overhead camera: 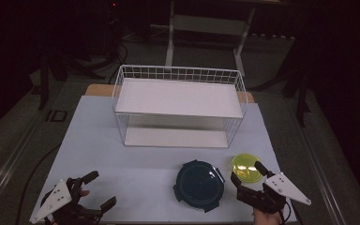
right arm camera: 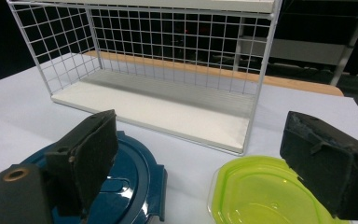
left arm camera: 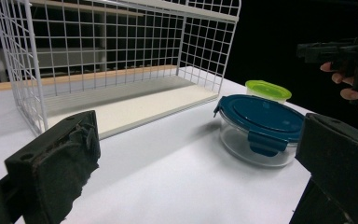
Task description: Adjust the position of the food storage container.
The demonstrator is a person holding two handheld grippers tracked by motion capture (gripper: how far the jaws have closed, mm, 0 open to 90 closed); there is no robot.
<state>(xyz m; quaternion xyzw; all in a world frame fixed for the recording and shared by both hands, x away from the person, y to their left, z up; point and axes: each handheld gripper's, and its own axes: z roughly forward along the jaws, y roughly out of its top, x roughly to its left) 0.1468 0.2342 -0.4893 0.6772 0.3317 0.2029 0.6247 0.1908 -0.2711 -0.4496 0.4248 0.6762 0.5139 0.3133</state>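
A round glass container with a dark blue clip lid (overhead camera: 198, 185) (left arm camera: 261, 121) (right arm camera: 130, 182) stands near the table's front edge. To its right sits a smaller container with a yellow-green lid (overhead camera: 246, 167) (left arm camera: 268, 90) (right arm camera: 256, 196). My right gripper (overhead camera: 249, 174) (right arm camera: 207, 163) is open, low over the near edge of the green lid, one jaw beside the blue lid. It holds nothing. My left gripper (overhead camera: 99, 191) (left arm camera: 198, 177) is open at the front left corner, well left of the blue container, with bare table between its jaws.
A white wire rack with two shelves (overhead camera: 178, 98) (left arm camera: 121, 93) (right arm camera: 168, 107) stands at the back middle of the white table (overhead camera: 98, 140), both shelves bare. A hand with the right gripper (left arm camera: 340, 51) appears far right in the left gripper view. Dark floor surrounds the table.
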